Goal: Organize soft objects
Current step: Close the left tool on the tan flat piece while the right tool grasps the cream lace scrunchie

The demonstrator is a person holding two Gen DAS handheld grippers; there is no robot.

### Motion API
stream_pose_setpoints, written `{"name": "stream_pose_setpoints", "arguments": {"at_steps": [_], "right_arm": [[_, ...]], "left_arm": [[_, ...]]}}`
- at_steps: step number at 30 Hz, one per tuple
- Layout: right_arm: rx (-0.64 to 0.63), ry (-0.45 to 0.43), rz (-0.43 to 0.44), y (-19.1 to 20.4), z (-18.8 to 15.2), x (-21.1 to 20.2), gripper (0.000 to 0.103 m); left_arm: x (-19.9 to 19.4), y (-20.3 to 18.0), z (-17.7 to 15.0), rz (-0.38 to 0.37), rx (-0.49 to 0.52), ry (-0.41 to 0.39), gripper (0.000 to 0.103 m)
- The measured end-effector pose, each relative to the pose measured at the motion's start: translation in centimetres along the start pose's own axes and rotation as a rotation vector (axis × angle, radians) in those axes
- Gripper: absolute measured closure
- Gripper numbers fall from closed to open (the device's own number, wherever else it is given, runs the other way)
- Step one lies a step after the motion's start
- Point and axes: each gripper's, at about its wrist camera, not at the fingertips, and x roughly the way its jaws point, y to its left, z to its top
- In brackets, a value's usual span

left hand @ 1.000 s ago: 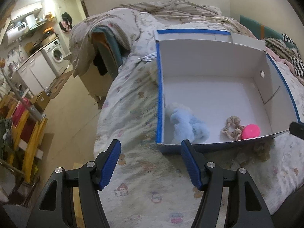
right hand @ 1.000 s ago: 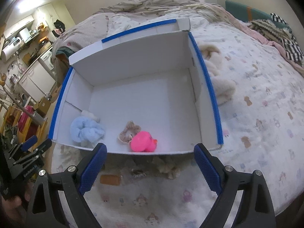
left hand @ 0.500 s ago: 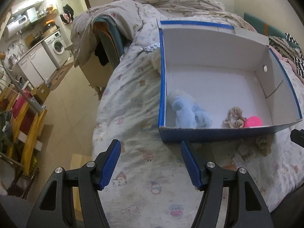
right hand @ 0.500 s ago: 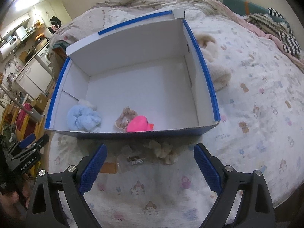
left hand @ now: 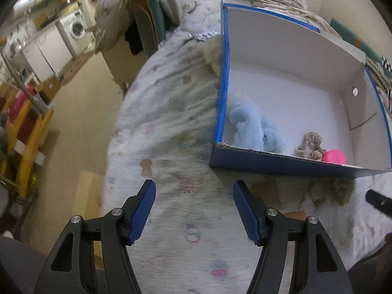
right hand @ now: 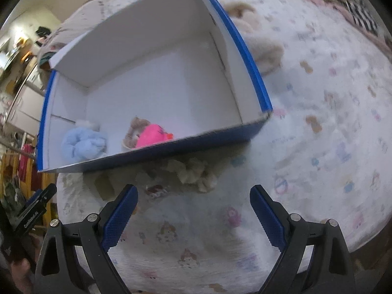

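My left gripper point(left hand: 193, 210) hangs over the printed bedsheet point(left hand: 171, 112) with its 2 blue-padded fingers spread wide and nothing between them, and my right gripper point(right hand: 193, 216) is the same, gaping above the sheet and holding nothing. Just past my right fingers, on the sheet in front of the box, lies a small clear wrapper point(right hand: 155, 189) and beside it a beige fluffy scrunchie point(right hand: 196, 174), which sits close against the near wall of the box; from the left view this scrunchie point(left hand: 343, 189) shows at the right, near the tip of my other gripper. Next comes the blue box point(right hand: 156, 152), white inside, open at the top and resting on the bed. Along its near wall lie 3 soft things: a light blue fluffy scrunchie point(left hand: 254, 128) in the left corner, a brown scrunchie point(left hand: 310, 145) to its right, and a pink plush ball point(left hand: 333, 156) touching that brown one. Beyond the right side of the box, a cream fuzzy item point(right hand: 259, 41) lies on the sheet just beside the wall. Farther off to the left, past the bed edge, I see a washing machine point(left hand: 76, 28), blurred
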Motion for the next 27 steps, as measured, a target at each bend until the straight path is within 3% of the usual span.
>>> {"name": "stream_pose_setpoints", "arguments": {"at_steps": [11,20,22,23,25,27], "right_arm": [[0.077,0.055,0.024,-1.2,0.5,1.7,0.005],[0.217,0.105,0.017,-6.0,1.2,3.1,0.005],[0.197,0.107,0.032,-5.6,1.4,3.4,0.005],[0.179,0.104,0.037,-5.2,1.5,3.5,0.007],[0.112,0.092,0.045,-3.5,1.8,3.8,0.011],[0.027,0.091,0.039,-1.6,2.0,4.1,0.015]], "left_arm": [[3.4,-4.1,-0.3,-0.162,0.014,0.125,0.041],[6.7,-6.1,0.0,-0.198,-0.001,0.231,0.044],[7.2,-6.3,-0.2,-0.209,0.003,0.249,0.059],[7.5,-6.4,-0.1,-0.218,0.005,0.261,0.073],[8.0,-6.3,-0.2,-0.242,-0.006,0.291,0.078],[7.9,-6.1,0.0,-0.245,-0.012,0.286,0.092]]}}
